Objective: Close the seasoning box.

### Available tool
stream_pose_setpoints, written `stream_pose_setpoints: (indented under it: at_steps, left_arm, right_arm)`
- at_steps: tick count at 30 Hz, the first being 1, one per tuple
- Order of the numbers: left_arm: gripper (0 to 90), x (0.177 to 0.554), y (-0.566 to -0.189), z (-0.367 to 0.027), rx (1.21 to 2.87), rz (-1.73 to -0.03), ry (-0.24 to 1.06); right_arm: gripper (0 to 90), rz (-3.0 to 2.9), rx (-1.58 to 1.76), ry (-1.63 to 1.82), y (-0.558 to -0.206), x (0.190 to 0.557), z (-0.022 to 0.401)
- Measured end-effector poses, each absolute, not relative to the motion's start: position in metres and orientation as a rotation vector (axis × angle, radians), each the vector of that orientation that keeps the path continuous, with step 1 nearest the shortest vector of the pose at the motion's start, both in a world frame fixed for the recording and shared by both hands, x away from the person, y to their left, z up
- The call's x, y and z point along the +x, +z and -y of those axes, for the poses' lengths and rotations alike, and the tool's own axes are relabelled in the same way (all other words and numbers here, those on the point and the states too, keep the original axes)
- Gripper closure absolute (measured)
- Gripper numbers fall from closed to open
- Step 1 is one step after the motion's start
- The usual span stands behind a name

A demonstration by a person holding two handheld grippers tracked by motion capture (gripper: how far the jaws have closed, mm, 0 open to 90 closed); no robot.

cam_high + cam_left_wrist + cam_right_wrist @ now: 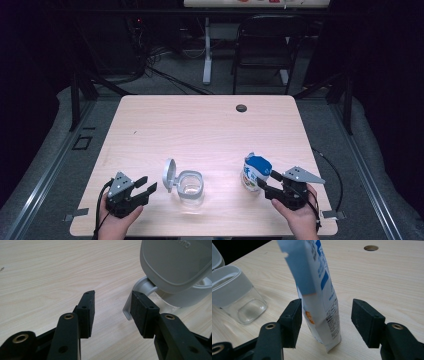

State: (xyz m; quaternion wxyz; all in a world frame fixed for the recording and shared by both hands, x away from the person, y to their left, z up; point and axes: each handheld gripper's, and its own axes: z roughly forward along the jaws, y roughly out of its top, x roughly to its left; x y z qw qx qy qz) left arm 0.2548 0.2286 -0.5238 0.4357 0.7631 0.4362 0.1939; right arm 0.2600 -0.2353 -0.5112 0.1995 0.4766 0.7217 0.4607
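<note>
A blue-and-white pouch [256, 170] stands upright on the wooden table [200, 125] at the front right, its top torn open. My right gripper [266, 180] is open around the pouch [317, 277]: the left pad sits close against it and the right pad stands clear of it. A clear jar [190, 185] with a grey rim stands at the front middle, its grey hinged lid [169, 175] flipped up. My left gripper [149, 183] is open just left of that lid [175, 262], with nothing between its fingers. The jar [237, 295] looks empty.
A round cable hole [241, 107] lies near the table's far edge. A black chair [265, 45] and a white desk leg [207, 50] stand on the floor beyond. The table's far half is bare wood.
</note>
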Motion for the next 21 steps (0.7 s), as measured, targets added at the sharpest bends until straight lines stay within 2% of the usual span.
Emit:
stream_pose_setpoints:
  at_steps: [21]
  left_arm:
    - [54.9, 0.255, -0.525, -0.227, 1.905, -1.072, 0.491]
  right_arm:
    - [37.1, -2.093, 1.395, 1.318, -0.524, 0.287, 0.224]
